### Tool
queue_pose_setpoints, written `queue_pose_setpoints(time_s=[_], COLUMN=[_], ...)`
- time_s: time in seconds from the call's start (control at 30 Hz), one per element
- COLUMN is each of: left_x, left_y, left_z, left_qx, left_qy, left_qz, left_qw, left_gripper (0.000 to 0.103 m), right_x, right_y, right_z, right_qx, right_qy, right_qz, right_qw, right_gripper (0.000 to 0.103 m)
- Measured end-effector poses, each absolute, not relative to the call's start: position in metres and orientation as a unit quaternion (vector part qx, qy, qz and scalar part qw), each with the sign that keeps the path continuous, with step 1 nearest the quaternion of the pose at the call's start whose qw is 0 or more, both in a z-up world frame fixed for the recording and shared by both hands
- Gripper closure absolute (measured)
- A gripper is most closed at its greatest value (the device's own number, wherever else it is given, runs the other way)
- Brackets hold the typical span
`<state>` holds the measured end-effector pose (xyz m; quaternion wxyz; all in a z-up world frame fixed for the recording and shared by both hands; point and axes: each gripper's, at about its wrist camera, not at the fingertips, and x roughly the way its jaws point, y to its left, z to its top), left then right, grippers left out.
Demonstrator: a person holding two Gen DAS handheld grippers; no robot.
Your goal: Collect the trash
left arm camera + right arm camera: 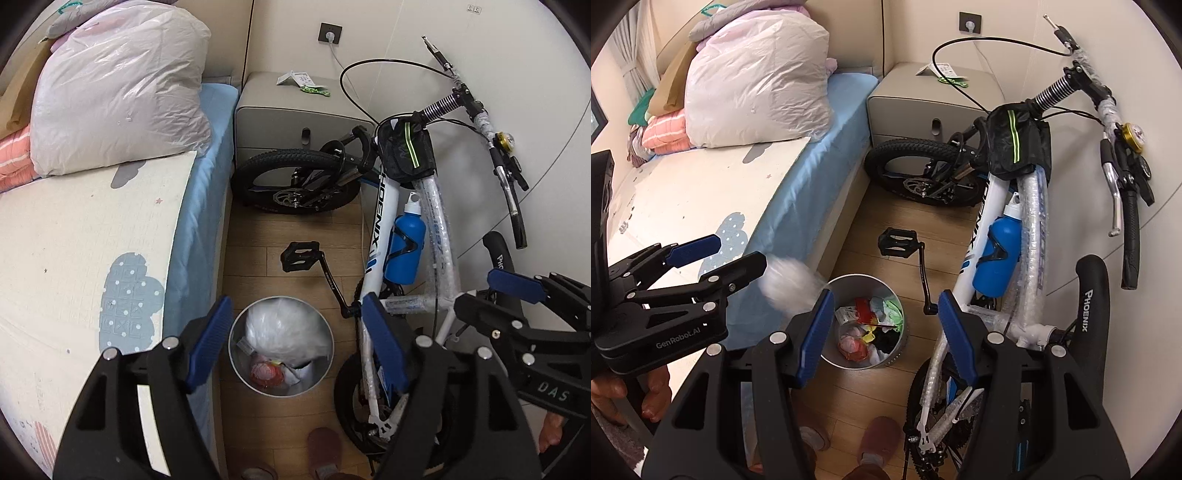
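Hanging wide open above the floor: the left black gripper with blue pads [295,341], with nothing pinched between its fingers. Just past its tip in the right wrist view, a blurry white crumpled wad [792,284], up in the air by the bin's rim. Hard to tell if touching that finger. Seen from the left wrist view, right in front of the bin's mouth.

Close beside, the right black gripper with blue pads [886,330], jaws apart too, holding nothing.

Below both, standing on the brown wooden floor [886,251], a round grey metal trash bin [899,354]. Inside, red, yellow and green scraps [864,332].

On one side of the bin, a bed with a light blue sheet [199,229] and a white play mat [74,240] on top. On the other side, a white and blue bicycle [384,229] with a blue water bottle [404,251]. Farther back, a grey bedside cabinet [295,110]. Near the bottom edge, pink slippers [881,439].
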<state>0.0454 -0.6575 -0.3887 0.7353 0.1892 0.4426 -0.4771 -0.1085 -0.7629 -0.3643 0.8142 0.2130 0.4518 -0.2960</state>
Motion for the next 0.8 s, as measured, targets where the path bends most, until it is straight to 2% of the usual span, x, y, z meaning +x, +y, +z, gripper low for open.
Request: queue_pose_setpoints(time_s=[0.17, 0.23, 0.4, 0.5, 0.7, 0.8], left_x=[0.042, 0.041, 0.04, 0.039, 0.049, 0.054], left_y=[-0.653, -0.647, -0.617, -0.584, -0.492, -0.436], left_z=[-0.384, -0.379, -0.35, -0.319, -0.258, -0.229], left_qx=[0.197, 0.196, 0.194, 0.189, 0.138, 0.1], left_qy=[0.448, 0.45, 0.459, 0.453, 0.461, 0.473], left_qz=[-0.467, -0.459, -0.416, -0.377, -0.282, -0.213], left_qw=[0.736, 0.74, 0.76, 0.785, 0.83, 0.849], left_gripper=[0.03, 0.029, 0.029, 0.024, 0.022, 0.018], right_x=[-0.112, -0.11, -0.095, -0.079, -0.037, -0.016], right_y=[-0.761, -0.756, -0.735, -0.714, -0.647, -0.607], right_z=[-0.357, -0.351, -0.325, -0.299, -0.242, -0.214], right_qx=[0.207, 0.199, 0.159, 0.139, 0.078, 0.043], right_qy=[0.452, 0.456, 0.463, 0.465, 0.457, 0.457], right_qz=[-0.293, -0.286, -0.252, -0.21, -0.105, -0.05], right_qw=[0.816, 0.819, 0.835, 0.849, 0.88, 0.887], right_gripper=[0.046, 0.039, 0.028, 0.02, 0.007, 0.007])
